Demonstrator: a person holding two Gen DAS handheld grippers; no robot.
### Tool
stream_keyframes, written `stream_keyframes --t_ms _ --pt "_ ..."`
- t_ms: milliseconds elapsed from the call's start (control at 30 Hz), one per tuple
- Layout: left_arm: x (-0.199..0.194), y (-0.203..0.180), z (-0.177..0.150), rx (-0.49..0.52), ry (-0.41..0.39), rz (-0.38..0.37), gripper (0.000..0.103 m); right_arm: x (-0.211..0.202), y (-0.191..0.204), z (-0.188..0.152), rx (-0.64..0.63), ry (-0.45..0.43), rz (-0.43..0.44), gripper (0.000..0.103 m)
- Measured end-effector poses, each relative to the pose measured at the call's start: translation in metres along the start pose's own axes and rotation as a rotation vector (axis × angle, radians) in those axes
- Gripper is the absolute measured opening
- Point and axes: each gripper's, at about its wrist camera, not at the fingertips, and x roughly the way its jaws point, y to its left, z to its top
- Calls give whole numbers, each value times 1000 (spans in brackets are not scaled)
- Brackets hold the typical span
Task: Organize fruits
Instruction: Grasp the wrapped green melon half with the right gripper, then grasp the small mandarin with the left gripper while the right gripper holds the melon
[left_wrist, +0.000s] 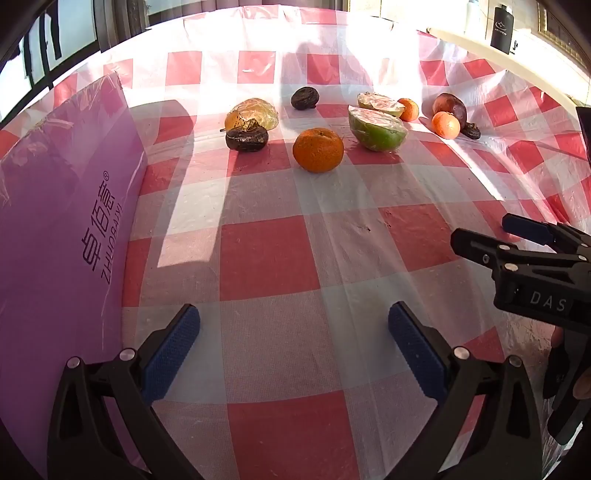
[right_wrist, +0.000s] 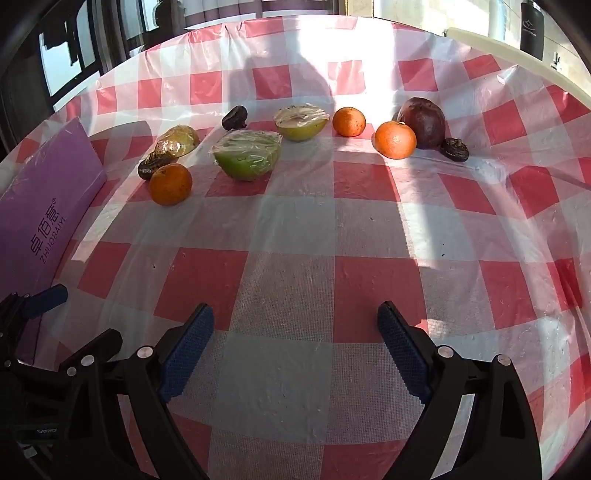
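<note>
Both tongs (left_wrist: 293, 350) (right_wrist: 295, 350) gape empty; purple box (left_wrist: 55, 221) cut off at frame edge.

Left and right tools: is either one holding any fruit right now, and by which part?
Nothing is held. The left tool and right tool are both open over bare tablecloth, well short of the fruit.

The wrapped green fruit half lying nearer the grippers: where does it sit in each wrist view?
Left wrist: wrapped green fruit half is upper right of centre, just right of the nearest orange.
Right wrist: it is upper left of centre, right of that orange.
Shared landmark: purple box at the left edge.
</note>
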Motion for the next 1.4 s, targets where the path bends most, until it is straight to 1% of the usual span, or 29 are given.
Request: stream_keyframes --t_ms 133,233,267,333,433,467,533,633,767,867,933,1000,1067,1133,1167,1200,1233,1267,1300,1333,1367,1400 --pt "0 0 0 0 0 0 102 23 13 32 1 -7 27 87" --pt "0 0 0 0 0 0 102 41 23 55 -5 -6 20 86" --pt "0 0 0 0 0 0 102 47 24 65 0 -3 31 86" --pt "0 0 0 0 0 0 102 62 30 84 -9 -3 12 85" --pt "0 0 0 0 0 1 102 78 34 101 -21 10 -20 85" --pt "0 0 0 0 0 0 102 81 35 106 -24 9 -32 82" --pt "0 0 0 0 1 2 102 82 35 110 -30 -16 -43 59" --pt "1 1 1 1 6 2 102 74 31 102 -21 -26 -30 58" --pt "9 1 12 -6 12 3 102 50 18 75 21 -49 -19 57" --pt "23 -3 34 -6 17 -2 102 29 -3 55 102 -89 -14 57" --pt "34 -4 52 -26 14 -12 101 15 -17 45 136 -128 -11 57" --pt "47 -5 70 -51 11 -13 101 10 -30 40 190 -135 22 57" --pt "58 -9 86 -54 12 -3 101 12 -40 40 246 -128 71 58" --pt "69 -14 100 -46 9 13 96 13 -46 42 275 -124 105 58" --pt "73 -16 106 -39 9 27 94 12 -46 41 267 -124 100 58" --pt "76 -18 110 -34 4 32 90 11 -40 39 265 -124 88 58" --pt "78 -18 114 -31 -7 30 81 11 -42 40 259 -127 104 58" --pt "78 -20 116 -25 -15 29 77 11 -47 40 243 -140 127 58" --pt "77 -22 117 -18 -21 27 68 11 -48 39 251 -139 142 58" --pt "75 -24 117 -9 -28 23 55 11 -49 38 260 -140 154 58" --pt "74 -25 118 -8 -34 30 51 11 -48 35 270 -139 160 58" --pt "73 -25 117 -15 -37 34 43 11 -48 35 271 -138 166 58"
